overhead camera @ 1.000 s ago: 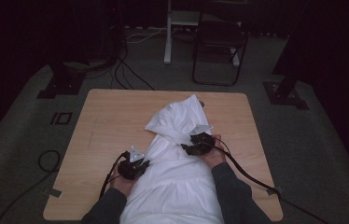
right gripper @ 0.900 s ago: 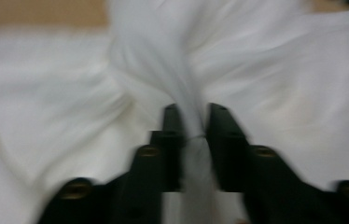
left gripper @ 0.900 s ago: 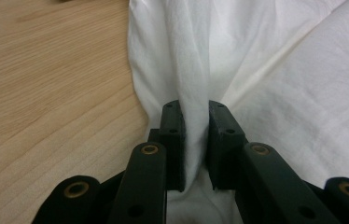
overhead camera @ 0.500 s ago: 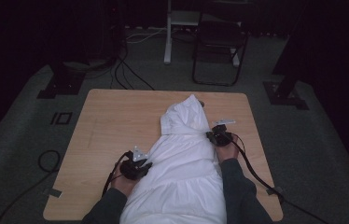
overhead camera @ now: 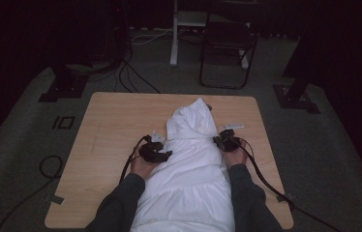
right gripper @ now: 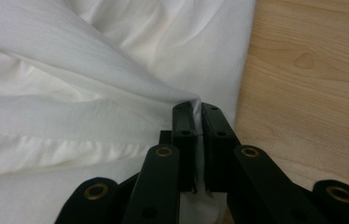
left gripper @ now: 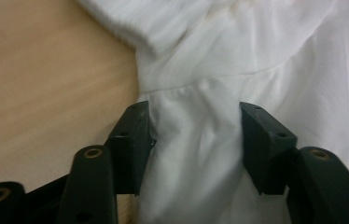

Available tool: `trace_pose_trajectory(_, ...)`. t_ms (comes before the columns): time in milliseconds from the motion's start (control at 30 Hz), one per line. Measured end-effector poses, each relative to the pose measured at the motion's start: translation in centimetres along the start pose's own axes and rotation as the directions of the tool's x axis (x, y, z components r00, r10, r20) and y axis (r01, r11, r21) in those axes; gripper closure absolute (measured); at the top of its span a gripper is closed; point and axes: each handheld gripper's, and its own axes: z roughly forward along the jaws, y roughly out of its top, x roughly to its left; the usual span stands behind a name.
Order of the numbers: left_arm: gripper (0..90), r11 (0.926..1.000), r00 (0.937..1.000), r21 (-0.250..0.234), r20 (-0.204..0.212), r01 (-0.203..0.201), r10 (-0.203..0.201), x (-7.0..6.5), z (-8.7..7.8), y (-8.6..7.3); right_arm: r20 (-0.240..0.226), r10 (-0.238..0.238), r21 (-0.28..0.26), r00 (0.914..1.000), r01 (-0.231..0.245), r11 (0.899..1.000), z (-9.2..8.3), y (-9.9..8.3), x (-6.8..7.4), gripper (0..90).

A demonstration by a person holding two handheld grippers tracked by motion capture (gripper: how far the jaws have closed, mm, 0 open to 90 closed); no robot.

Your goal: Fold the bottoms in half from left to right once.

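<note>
White garment [overhead camera: 188, 179], hooded by the look of it, lies lengthwise down the middle of the wooden desk [overhead camera: 116, 121], hood end at the far side, body running to the near edge between the person's 2 forearms.

Left gripper [overhead camera: 156, 152] sits at the garment's left edge, about mid-desk. In the left gripper view its fingers [left gripper: 130, 140] stand spread, having just been opening; a fold of white cloth [left gripper: 196, 135] lies in the gap between them, touching the inner face of the left finger, not squeezed. Bare desk [left gripper: 46, 84] shows left of the cloth there.

Right gripper [overhead camera: 226, 141] sits at the garment's right edge, slightly farther than the left one. In the right gripper view its fingers [right gripper: 184, 135] are pressed together, pinching a thin edge of the cloth [right gripper: 93, 93] between them; fabric pulls into a ridge toward the tips. Desk surface [right gripper: 312, 93] right of it.

Cables trail from both grippers toward the near edge. Folding chair [overhead camera: 227, 48] on the floor beyond the far side.
</note>
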Motion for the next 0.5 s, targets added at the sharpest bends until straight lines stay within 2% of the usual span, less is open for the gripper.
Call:
trace_pose_trajectory(100, 73.4, 0.9999, 0.9999, 0.01, -0.015, -0.009, 0.009, -0.1, -0.7, -0.5, -0.004, -0.008, -0.007, 1.0, 0.008, 1.0, -0.1, -0.2, 0.2, 85.3)
trace_pose_trajectory(167, 79.2, 0.9999, 0.9997, 0.007, -0.02, -0.015, 0.015, -0.5, -1.3, -1.2, -0.014, -0.02, -0.008, 0.9997, 0.019, 1.0, -0.3, -0.5, 0.5, 85.3)
trace_pose_trajectory(300, 80.6, 0.9999, 0.9996, 0.007, -0.028, -0.009, 0.009, -1.8, -3.0, -3.0, -0.043, -0.069, -0.004, 0.9967, 0.069, 0.998, -1.5, -1.7, 1.8, 85.3)
trace_pose_trajectory(400, 80.6, 1.0, 0.9996, 0.004, -0.029, -0.005, 0.005, -3.3, -4.6, -4.8, -0.064, -0.107, -0.001, 0.9922, 0.107, 0.994, -2.6, -3.0, 3.0, 85.2)
trace_pose_trajectory(467, 80.6, 0.9999, 0.9995, 0.008, -0.029, -0.013, 0.014, -3.8, -5.0, -5.2, -0.08, -0.127, -0.004, 0.9886, 0.128, 0.992, -3.6, -4.1, 3.8, 85.2)
trace_pose_trajectory(500, 80.6, 0.9996, 0.9993, 0.014, -0.029, -0.025, 0.025, -4.6, -5.8, -6.0, -0.092, -0.128, -0.002, 0.9875, 0.129, 0.992, -4.2, -4.6, 4.2, 85.2)
